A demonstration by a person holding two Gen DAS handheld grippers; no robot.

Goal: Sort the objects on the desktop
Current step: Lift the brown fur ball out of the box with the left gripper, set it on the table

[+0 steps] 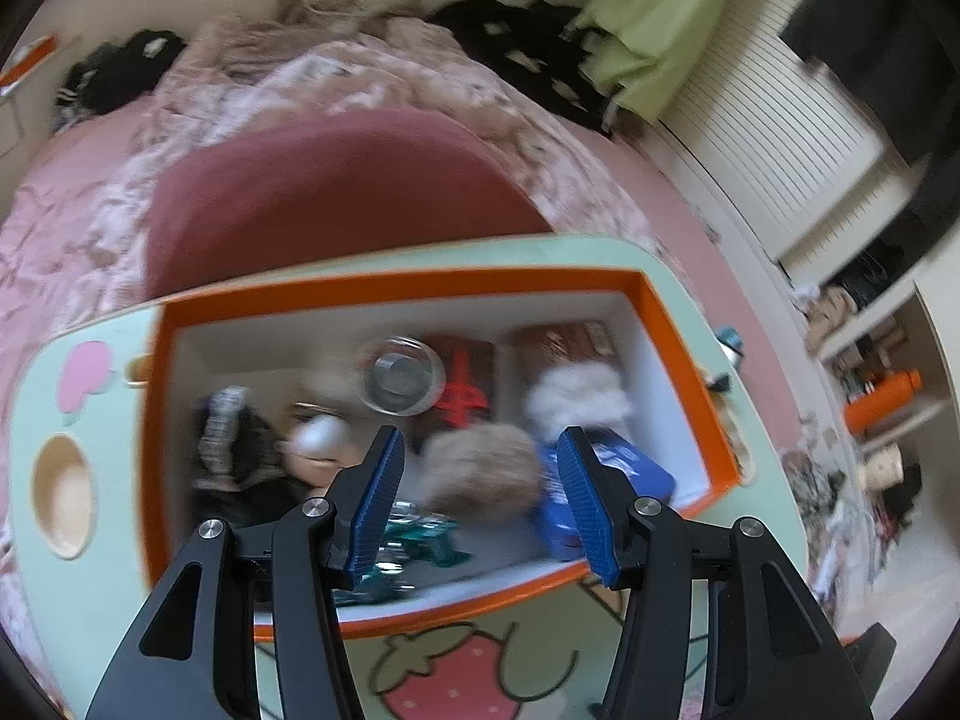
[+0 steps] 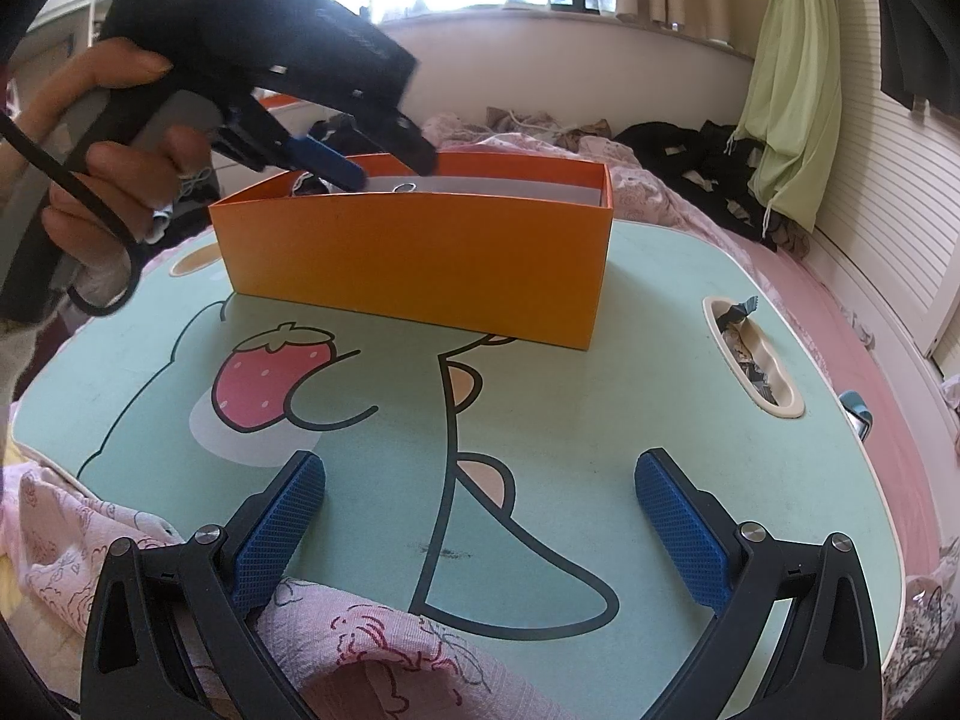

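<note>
The orange box (image 1: 684, 360) sits on the green lap table (image 2: 540, 420), already crowded with a glass jar (image 1: 399, 375), a brown pompom (image 1: 480, 474), a blue tin (image 1: 636, 468) and more. The left gripper (image 1: 477, 504) tilts down over it, jaws partly open and empty, likely to drop or pick. The right gripper (image 2: 480, 516) waits wide open and empty above bare tabletop, well clear.
</note>
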